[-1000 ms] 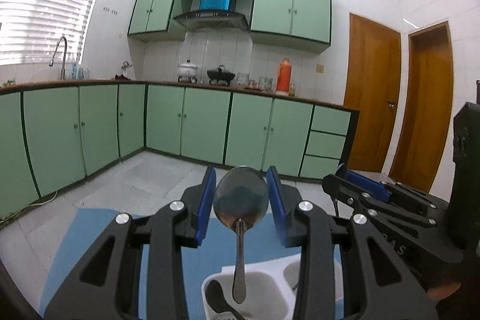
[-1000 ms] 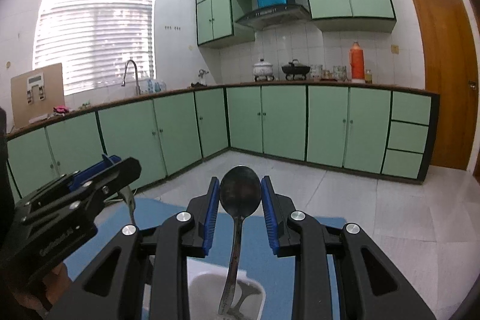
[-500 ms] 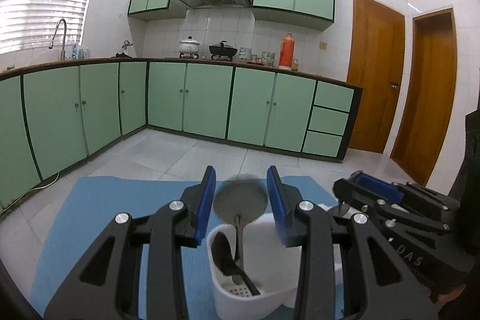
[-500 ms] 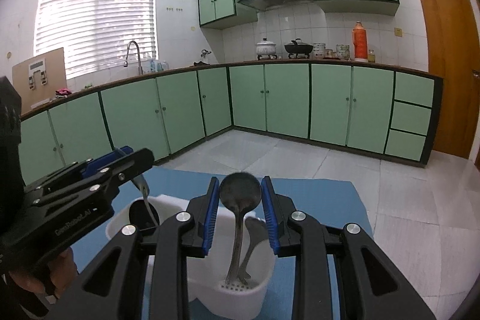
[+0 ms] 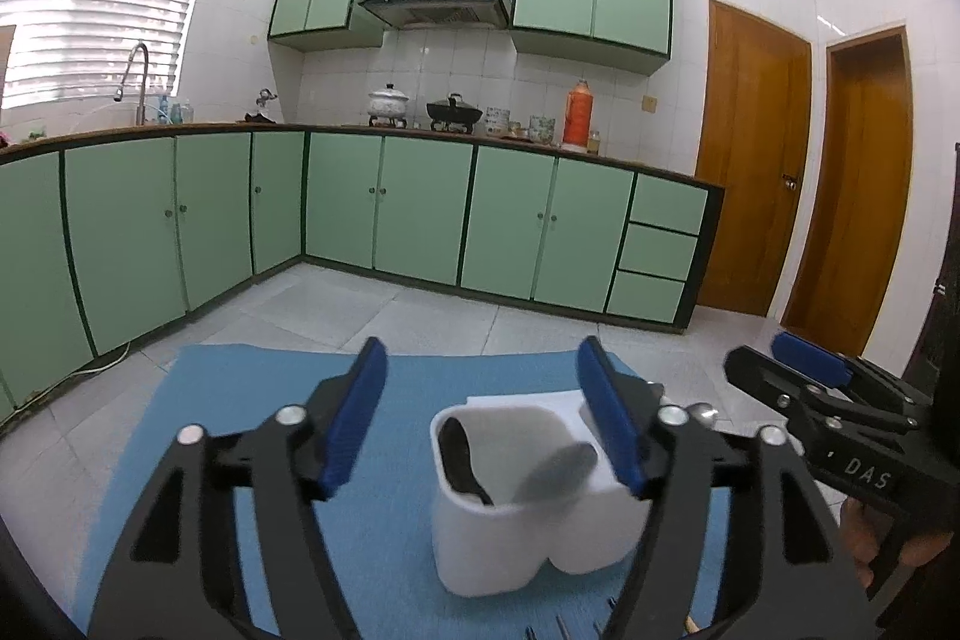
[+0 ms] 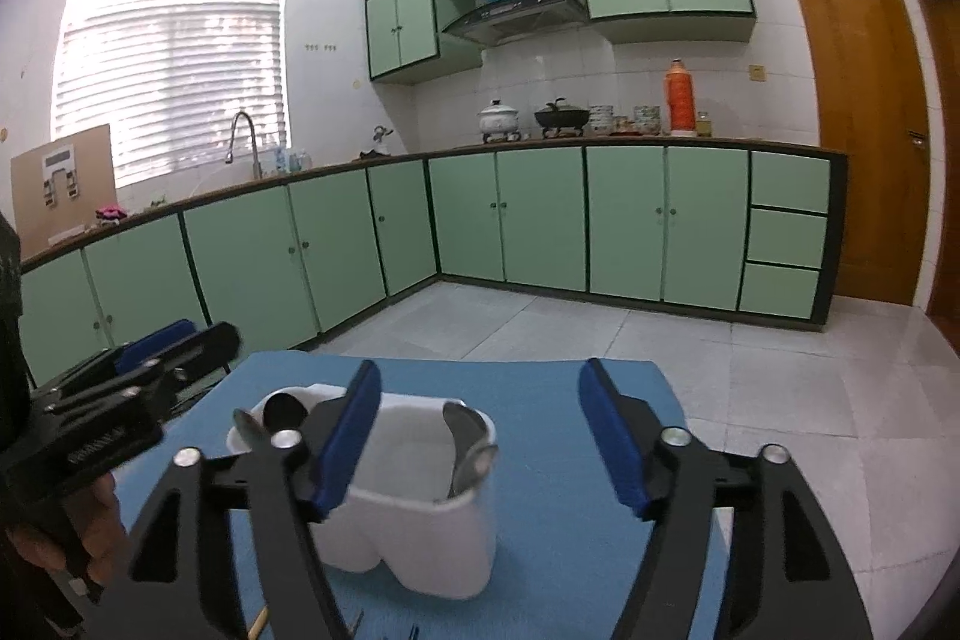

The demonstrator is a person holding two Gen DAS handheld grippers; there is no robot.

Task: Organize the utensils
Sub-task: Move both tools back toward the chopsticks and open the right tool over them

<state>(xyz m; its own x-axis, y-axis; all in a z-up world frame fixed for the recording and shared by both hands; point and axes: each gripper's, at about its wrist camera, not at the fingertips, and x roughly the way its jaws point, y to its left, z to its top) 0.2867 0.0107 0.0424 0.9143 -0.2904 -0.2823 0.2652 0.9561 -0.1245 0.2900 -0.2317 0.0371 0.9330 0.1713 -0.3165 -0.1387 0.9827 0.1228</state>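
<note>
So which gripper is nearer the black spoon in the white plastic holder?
Left. The black spoon lies straight ahead of the left gripper, jaws opening, empty; the right gripper, also opening empty, has it outside its left finger.

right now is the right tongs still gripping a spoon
No, the right tongs are opening with nothing between the blue pads; the spoon sits in the white holder.

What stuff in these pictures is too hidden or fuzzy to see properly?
- Spoon in the holder, left wrist view: smeared by motion blur; handle hidden by the holder wall.
- Spoons in the right wrist view: the holder's wall hides their handles.
- Thin utensils at the bottom edge, left wrist view: cut off, kind unclear.
- Holder's left part, right wrist view: covered by the right gripper finger.
</note>
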